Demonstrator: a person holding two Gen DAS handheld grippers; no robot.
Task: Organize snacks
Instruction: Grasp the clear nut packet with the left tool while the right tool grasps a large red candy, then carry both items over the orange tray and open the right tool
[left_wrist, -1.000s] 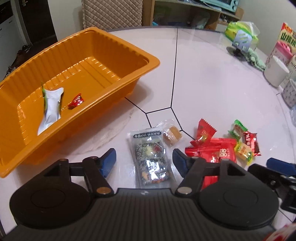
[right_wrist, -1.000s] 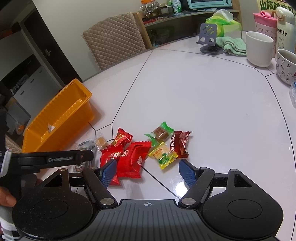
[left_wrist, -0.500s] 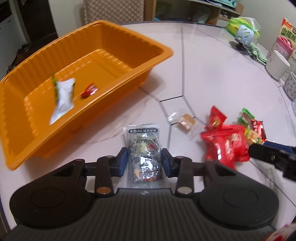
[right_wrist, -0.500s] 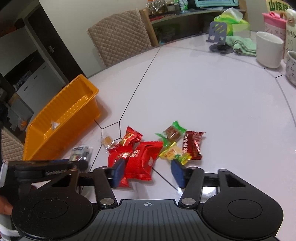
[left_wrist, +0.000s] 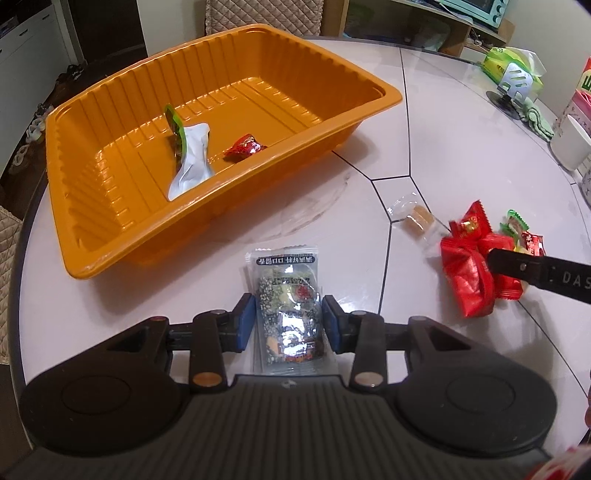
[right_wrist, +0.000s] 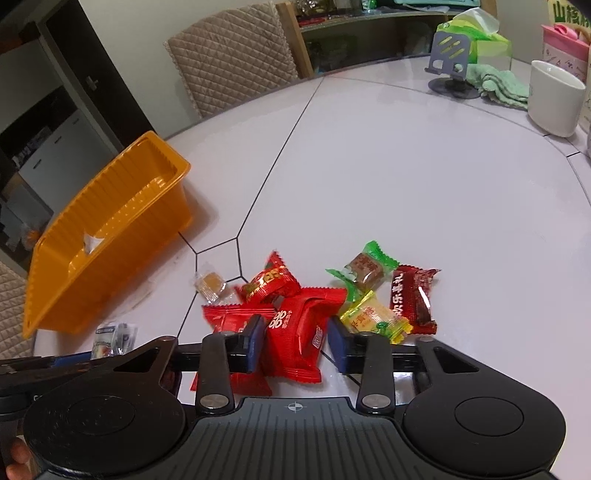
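My left gripper (left_wrist: 288, 321) is shut on a clear packet of dark mixed snacks (left_wrist: 288, 302), which lies on the white table in front of the orange tray (left_wrist: 110, 229). The tray holds a white-green packet (left_wrist: 190, 157) and a small red candy (left_wrist: 243, 147). My right gripper (right_wrist: 295, 341) is shut on a red snack packet (right_wrist: 299, 332) in a pile with another red packet (right_wrist: 269, 282), a green candy (right_wrist: 365, 267), a yellow one (right_wrist: 373, 317) and a dark red one (right_wrist: 410, 295). A small clear-wrapped candy (right_wrist: 210, 282) lies apart, nearer the tray.
A white mug (right_wrist: 554, 98), a green cloth (right_wrist: 498, 85), a phone stand (right_wrist: 448, 55) and a tissue pack (right_wrist: 480, 29) stand at the table's far right. A quilted chair (right_wrist: 229, 55) stands behind the table. The tray (right_wrist: 103, 236) sits near the left edge.
Both grippers went from wide open to shut: the left closed on the mixed-snack packet, the right moved down onto the pile and closed on the red packet.
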